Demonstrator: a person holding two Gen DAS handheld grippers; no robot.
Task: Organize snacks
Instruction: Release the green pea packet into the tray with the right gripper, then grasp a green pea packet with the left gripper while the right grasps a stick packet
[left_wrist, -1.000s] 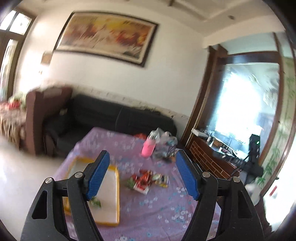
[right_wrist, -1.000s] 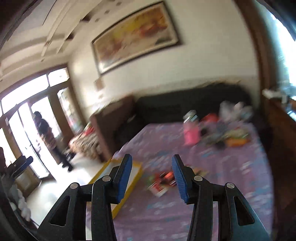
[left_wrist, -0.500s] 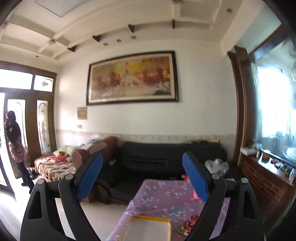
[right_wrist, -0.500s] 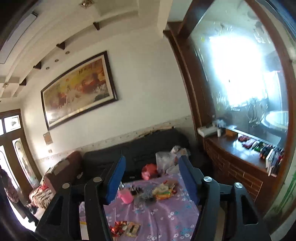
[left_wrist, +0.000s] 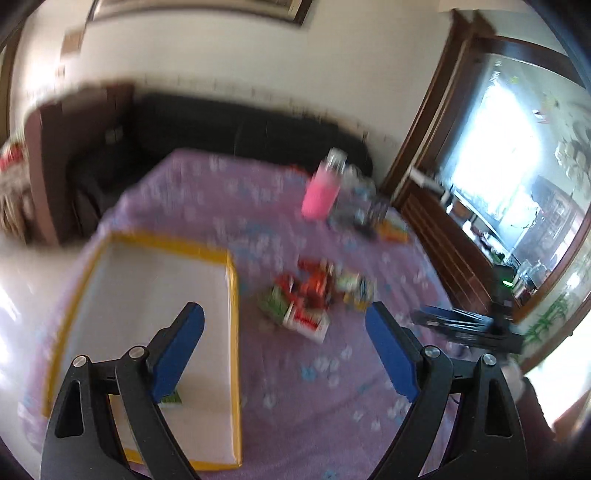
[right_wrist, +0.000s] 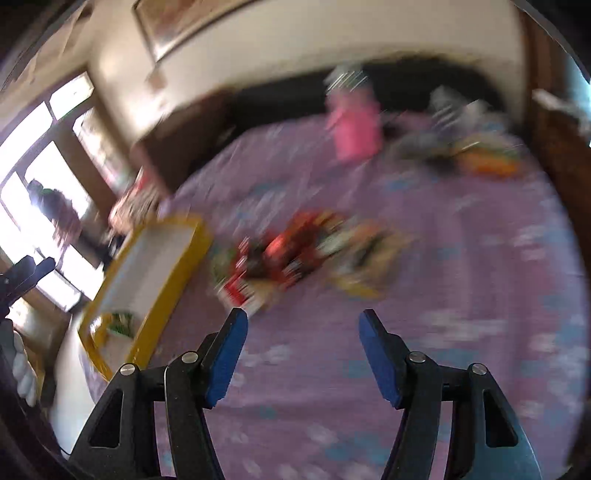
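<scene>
Snack packets (left_wrist: 314, 291) sit in a loose pile mid-table on the purple floral cloth (left_wrist: 229, 192), just right of the yellow-rimmed tray (left_wrist: 231, 280) but not touching it. Pile is mostly red wrappers w/ some green and yellow ones; too blurred to read any. One small green packet (right_wrist: 120, 323) lies in the tray's near corner. Left gripper (left_wrist: 284, 343) hangs over the near side of the table, jaws spread wide w/ nothing between them, left pad over the tray, right pad over bare cloth. Right gripper (right_wrist: 301, 354) hovers nearer the pile, jaws parted and empty, having just eased in a touch. Pink bottle (left_wrist: 321, 192) stands upright toward the far end, next to clutter that's too smeared to name. Dark sofa (left_wrist: 236, 125) behind the table.
</scene>
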